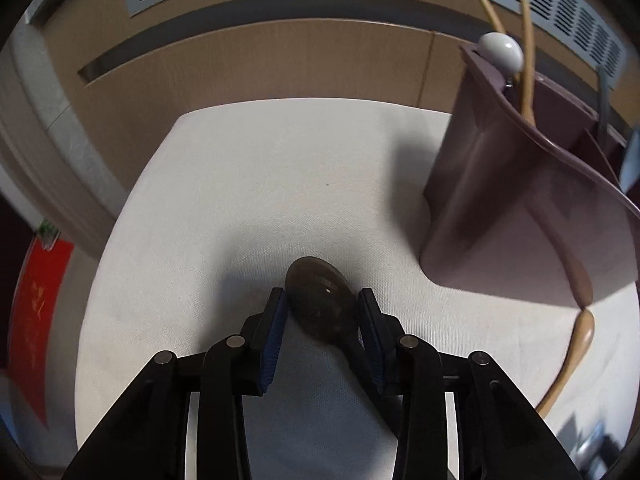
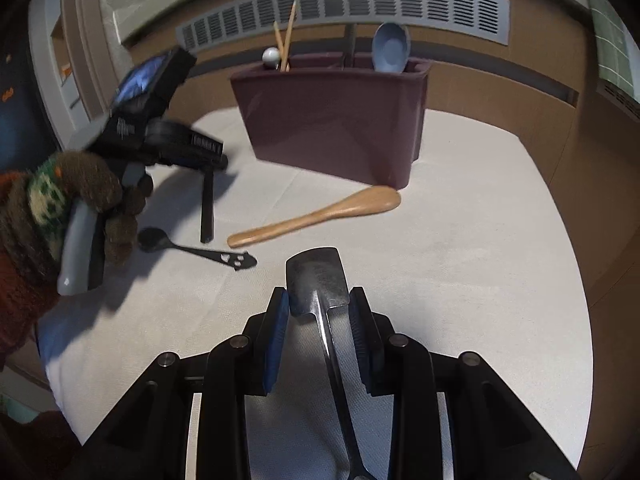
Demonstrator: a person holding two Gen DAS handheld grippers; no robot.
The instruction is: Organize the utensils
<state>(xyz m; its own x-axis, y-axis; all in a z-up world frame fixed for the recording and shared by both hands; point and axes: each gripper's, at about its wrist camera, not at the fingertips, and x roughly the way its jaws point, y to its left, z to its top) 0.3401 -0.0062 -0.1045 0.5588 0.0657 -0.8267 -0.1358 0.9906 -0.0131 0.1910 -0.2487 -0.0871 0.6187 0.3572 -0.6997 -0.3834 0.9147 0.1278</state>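
My left gripper [image 1: 322, 293] hangs open over a black spoon [image 1: 320, 304] that lies on the white cloth, its bowl between the blue pads without being pressed. The right wrist view shows the same black spoon [image 2: 154, 239] flat on the cloth under a gloved hand. My right gripper [image 2: 318, 291] is shut on a metal spatula-shaped utensil [image 2: 316, 280], its flat head poking out ahead of the pads. A maroon utensil holder [image 2: 332, 120] stands at the back with chopsticks [image 2: 286, 40] and a blue spoon [image 2: 390, 46] in it. A wooden spoon [image 2: 320, 216] lies in front of it.
A white cloth [image 2: 480, 240] covers the table top. The maroon holder [image 1: 500, 200] stands close on the left gripper's right, with the wooden spoon [image 1: 582, 332] beside it. A grey vent grille [image 2: 360, 4] and a brown panelled wall run behind. A white ball-topped item [image 1: 502, 50] sticks out of the holder.
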